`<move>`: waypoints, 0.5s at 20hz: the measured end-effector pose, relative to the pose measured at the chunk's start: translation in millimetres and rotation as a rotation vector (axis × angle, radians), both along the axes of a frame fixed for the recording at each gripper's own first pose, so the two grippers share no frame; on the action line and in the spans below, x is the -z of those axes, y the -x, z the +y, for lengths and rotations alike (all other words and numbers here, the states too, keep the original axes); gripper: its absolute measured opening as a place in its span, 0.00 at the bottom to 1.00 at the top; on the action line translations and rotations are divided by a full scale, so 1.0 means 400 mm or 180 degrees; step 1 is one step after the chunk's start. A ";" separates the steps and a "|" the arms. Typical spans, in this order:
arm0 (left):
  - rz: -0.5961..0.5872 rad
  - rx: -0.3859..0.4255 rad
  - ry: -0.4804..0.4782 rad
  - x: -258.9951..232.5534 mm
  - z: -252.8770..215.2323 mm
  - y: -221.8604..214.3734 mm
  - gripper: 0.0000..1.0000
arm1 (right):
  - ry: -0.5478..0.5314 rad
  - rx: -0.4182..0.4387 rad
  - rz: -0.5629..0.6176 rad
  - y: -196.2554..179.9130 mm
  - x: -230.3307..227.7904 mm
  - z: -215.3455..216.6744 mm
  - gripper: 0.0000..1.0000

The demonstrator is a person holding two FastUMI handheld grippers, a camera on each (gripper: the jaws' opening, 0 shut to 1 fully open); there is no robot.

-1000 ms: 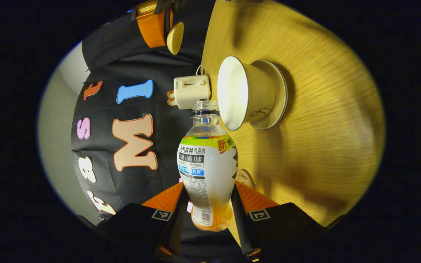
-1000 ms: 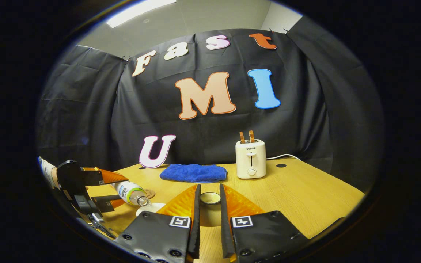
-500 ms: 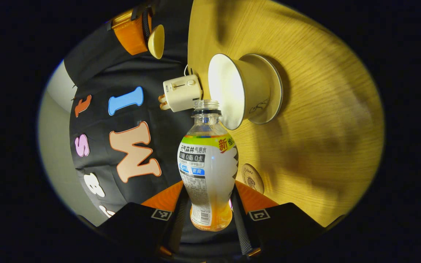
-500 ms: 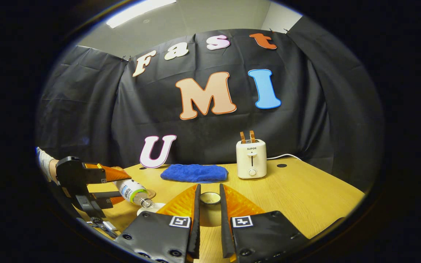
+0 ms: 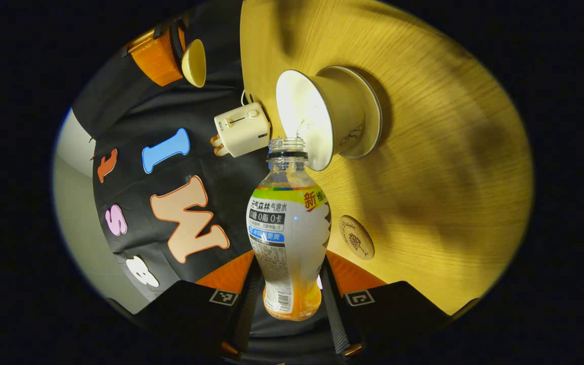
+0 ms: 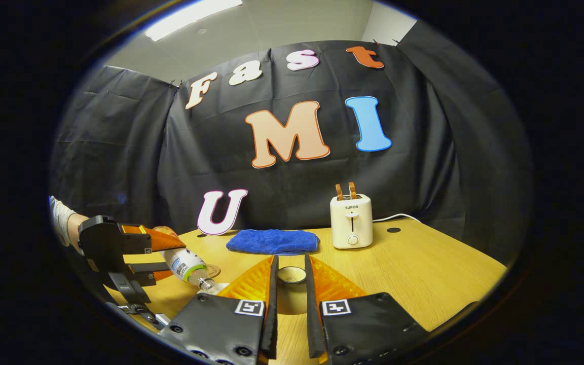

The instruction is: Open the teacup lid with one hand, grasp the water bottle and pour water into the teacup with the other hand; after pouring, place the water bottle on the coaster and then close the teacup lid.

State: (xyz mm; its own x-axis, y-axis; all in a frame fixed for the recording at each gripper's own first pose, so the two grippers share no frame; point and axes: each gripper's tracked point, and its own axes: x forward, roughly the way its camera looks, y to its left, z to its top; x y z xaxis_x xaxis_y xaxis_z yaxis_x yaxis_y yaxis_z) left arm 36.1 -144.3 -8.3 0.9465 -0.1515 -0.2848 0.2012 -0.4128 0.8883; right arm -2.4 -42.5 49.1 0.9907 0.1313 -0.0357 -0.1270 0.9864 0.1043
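Right gripper view: fingers (image 6: 264,284) hide most of teacup (image 6: 217,287).

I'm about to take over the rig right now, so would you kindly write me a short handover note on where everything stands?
Left hand-held gripper: shut on the water bottle, which is tipped with its open mouth at the teacup's rim; a thin stream is entering the teacup.
Right hand-held gripper: shut on the teacup lid, held above the table.
The teacup stands uncovered on its saucer. The coaster lies bare beside it.
Done: lid off, bottle grasped, pouring under way.
Left: finish pouring, stand the bottle on the coaster, put the lid back on the teacup.
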 end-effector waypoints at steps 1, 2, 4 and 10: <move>-0.0006 0.0000 -0.0042 -0.003 -0.001 -0.001 0.61 | 0.0001 -0.0006 0.0003 0.000 0.000 0.001 0.27; -0.0012 0.0005 -0.0085 -0.008 -0.001 0.001 0.62 | 0.0003 -0.0013 0.0000 0.000 0.000 0.003 0.27; -0.0022 0.0002 -0.0178 -0.012 -0.001 0.000 0.61 | 0.0014 -0.0021 -0.0002 0.000 -0.001 0.006 0.27; -0.0075 0.0022 -0.0397 -0.028 -0.007 -0.002 0.61 | -0.0001 -0.0017 -0.0025 0.003 -0.009 0.001 0.27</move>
State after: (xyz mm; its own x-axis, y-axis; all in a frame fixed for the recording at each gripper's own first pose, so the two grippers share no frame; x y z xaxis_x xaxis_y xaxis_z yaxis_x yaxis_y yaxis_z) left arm 37.0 -147.1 2.9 0.9523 -0.1229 -0.2795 0.1775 -0.5218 0.8344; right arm -3.5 -42.1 52.8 0.9902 0.1366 -0.0280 -0.1330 0.9857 0.1036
